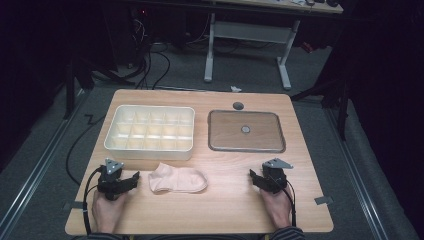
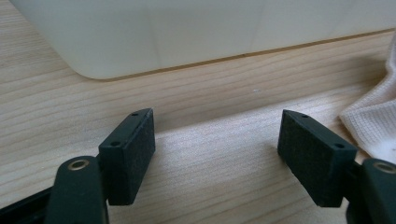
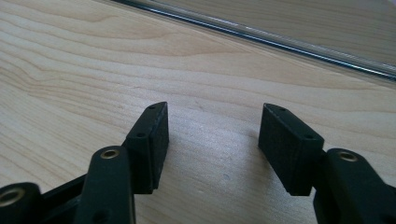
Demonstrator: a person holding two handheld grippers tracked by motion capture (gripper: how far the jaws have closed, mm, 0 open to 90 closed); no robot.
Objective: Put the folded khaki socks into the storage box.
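A: Sock [image 1: 178, 179] on the table [image 1: 225, 210], flat, near the front edge. It lies just in front of the white box with little squares [image 1: 150, 128].

B: Where are the grabbers?

A: The left gripper [image 1: 134, 179] sits just beside the sock, on its left. The jaws stand wide apart with only wood between them. In the left gripper view the sock [image 2: 373, 121] peeks in at the right.

B: And the other one?

A: The right gripper [image 1: 254, 178] is well apart from the sock, near the flat tray [image 1: 246, 145]. Its jaws are apart too, with nothing between them.
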